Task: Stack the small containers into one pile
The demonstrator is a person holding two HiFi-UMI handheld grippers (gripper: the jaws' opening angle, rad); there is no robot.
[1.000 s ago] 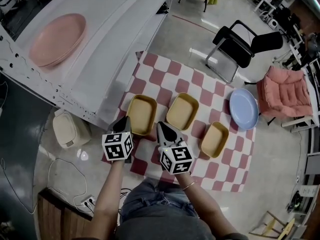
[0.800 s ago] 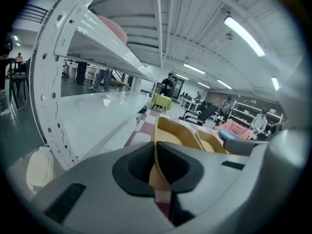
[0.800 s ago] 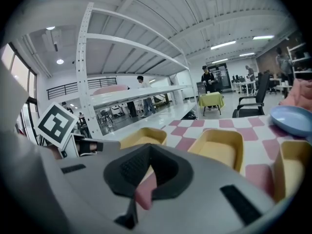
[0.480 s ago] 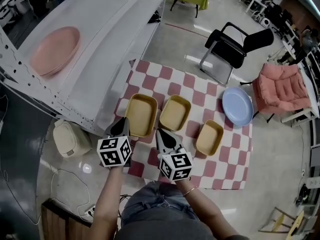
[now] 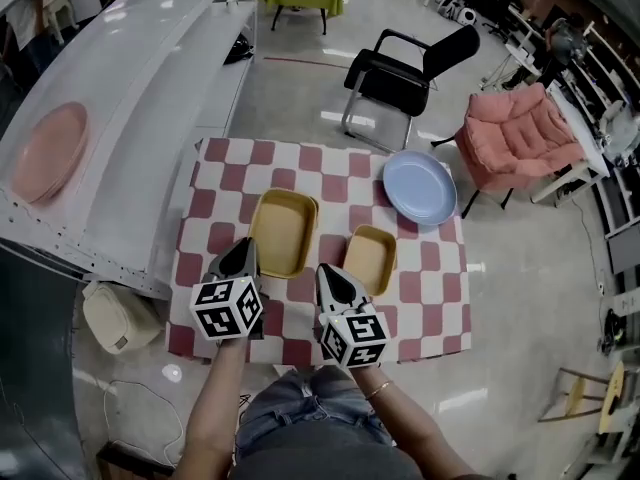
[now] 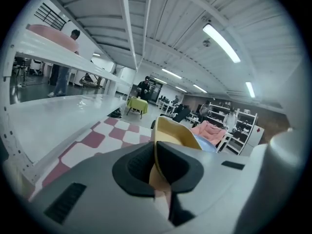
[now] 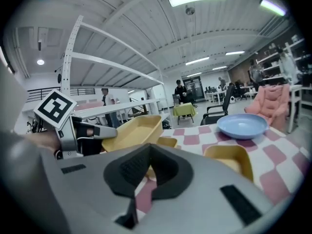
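Note:
My left gripper [image 5: 243,253] is shut on the near rim of a yellow container [image 5: 283,231], and the rim shows clamped between its pads [image 6: 161,167]. In the right gripper view this container [image 7: 127,130] hangs tilted above a second yellow container [image 7: 166,142], which the head view hides. A third yellow container [image 5: 370,259] [image 7: 234,157] rests on the checked cloth [image 5: 225,183] to the right. My right gripper [image 5: 331,272] [image 7: 148,172] hovers shut and empty just in front of that third container.
A blue plate [image 5: 420,188] lies at the cloth's far right corner. A black chair [image 5: 400,73] and a pink cushioned chair [image 5: 515,138] stand beyond. A white shelf [image 5: 110,148] with a pink dish [image 5: 48,151] runs along the left. A beige case [image 5: 115,318] sits on the floor.
The left gripper has lifted its yellow container and carried it right, over the middle container, which no longer shows in the head view. The head camera has shifted; the right gripper kept its place.

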